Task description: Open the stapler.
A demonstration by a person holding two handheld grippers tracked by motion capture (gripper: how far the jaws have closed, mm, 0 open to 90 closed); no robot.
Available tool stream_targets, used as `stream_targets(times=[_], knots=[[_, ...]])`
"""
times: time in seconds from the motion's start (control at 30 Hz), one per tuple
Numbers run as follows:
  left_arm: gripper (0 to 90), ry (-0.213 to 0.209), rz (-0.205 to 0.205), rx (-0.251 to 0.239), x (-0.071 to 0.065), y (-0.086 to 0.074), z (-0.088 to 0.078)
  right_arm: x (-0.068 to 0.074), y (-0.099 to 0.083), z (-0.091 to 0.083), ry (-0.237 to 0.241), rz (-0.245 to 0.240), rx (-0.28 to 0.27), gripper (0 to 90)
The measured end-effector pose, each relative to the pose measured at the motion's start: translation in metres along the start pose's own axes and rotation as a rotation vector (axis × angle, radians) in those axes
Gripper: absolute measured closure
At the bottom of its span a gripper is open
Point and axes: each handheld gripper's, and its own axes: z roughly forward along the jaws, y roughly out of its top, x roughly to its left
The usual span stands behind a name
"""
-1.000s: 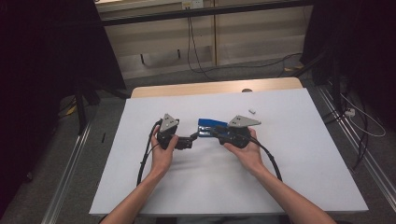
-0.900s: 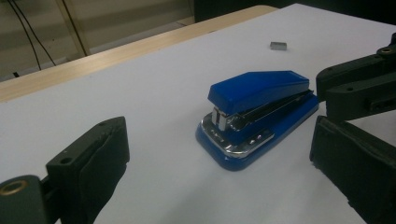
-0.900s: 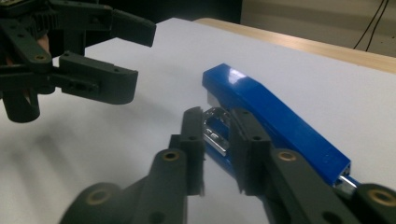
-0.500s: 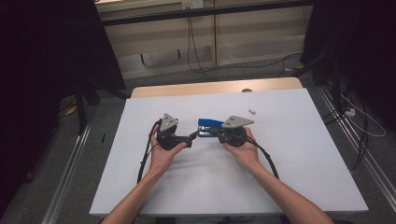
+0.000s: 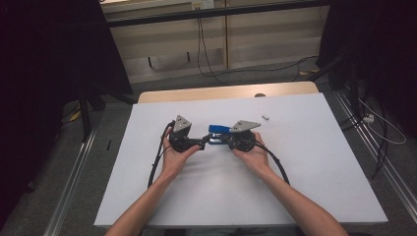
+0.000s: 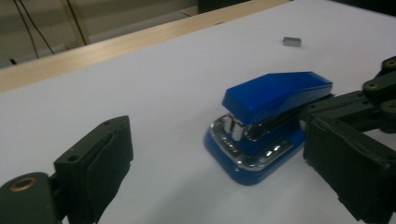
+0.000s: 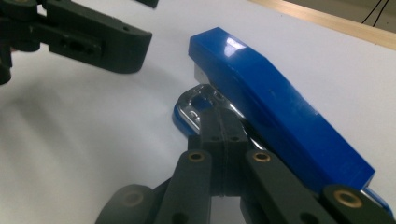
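Two grippers flank our blue stapler (image 6: 271, 126): left gripper (image 6: 219, 172) spread wide, right gripper (image 7: 219, 135) clenched beside its base.

high view: above near edge, facing forward-down over worktop (image 5: 295, 187) | claw views: close, low, sharing the blue stapler (image 6: 271, 121)

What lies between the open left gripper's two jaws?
In the left gripper view, bare white table; the blue stapler lies ahead, nearer the right jaw, untouched by the left gripper.
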Motion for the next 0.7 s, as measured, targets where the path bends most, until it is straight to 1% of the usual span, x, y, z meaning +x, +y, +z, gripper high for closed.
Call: stream_targets(times=[0.07, 0.1, 0.17, 0.23, 0.3, 0.37, 0.43, 0.47, 0.5, 0.57, 0.6, 0.67, 0.7], knots=[[10.7, 0.010, 0.046, 0.011, -0.005, 0.001, 0.003, -0.001, 0.002, 0.002, 0.001, 0.000, 0.006, 90.0], [11.4, 0.013, 0.061, 0.014, -0.006, 0.001, 0.003, -0.001, 0.003, 0.003, 0.001, 0.000, 0.013, 90.0], [13.2, 0.007, 0.058, 0.017, -0.006, 0.001, 0.004, -0.001, 0.002, 0.005, 0.000, -0.005, 0.031, 90.0], [14.9, 0.001, 0.058, 0.034, -0.004, 0.000, 0.005, -0.001, 0.002, 0.007, -0.004, -0.008, 0.041, 90.0], [20.3, -0.008, 0.050, 0.053, -0.003, -0.002, 0.005, 0.000, 0.002, 0.008, -0.005, -0.016, 0.054, 90.0], [24.1, -0.007, 0.066, 0.068, -0.003, -0.003, 0.005, 0.000, 0.003, 0.009, -0.008, -0.022, 0.068, 90.0], [33.5, -0.010, 0.071, 0.067, -0.003, -0.003, 0.005, 0.000, 0.003, 0.011, -0.019, -0.021, 0.081, 90.0], [37.9, -0.003, 0.078, 0.072, -0.003, -0.003, 0.005, 0.000, 0.003, 0.011, -0.019, -0.017, 0.083, 90.0], [42.2, -0.006, 0.081, 0.075, -0.003, -0.003, 0.005, 0.000, 0.003, 0.011, -0.019, -0.013, 0.087, 90.0], [52.8, -0.022, 0.078, 0.087, -0.003, -0.003, 0.005, 0.000, 0.003, 0.012, -0.028, -0.012, 0.094, 90.0], [55.8, -0.030, 0.078, 0.093, -0.003, -0.004, 0.005, 0.000, 0.003, 0.012, -0.030, -0.014, 0.095, 90.0], [65.4, -0.041, 0.067, 0.099, -0.003, -0.005, 0.005, 0.001, 0.003, 0.012, -0.035, -0.021, 0.095, 90.0], [68.7, -0.049, 0.067, 0.101, -0.003, -0.005, 0.005, 0.001, 0.003, 0.012, -0.038, -0.026, 0.095, 90.0]])
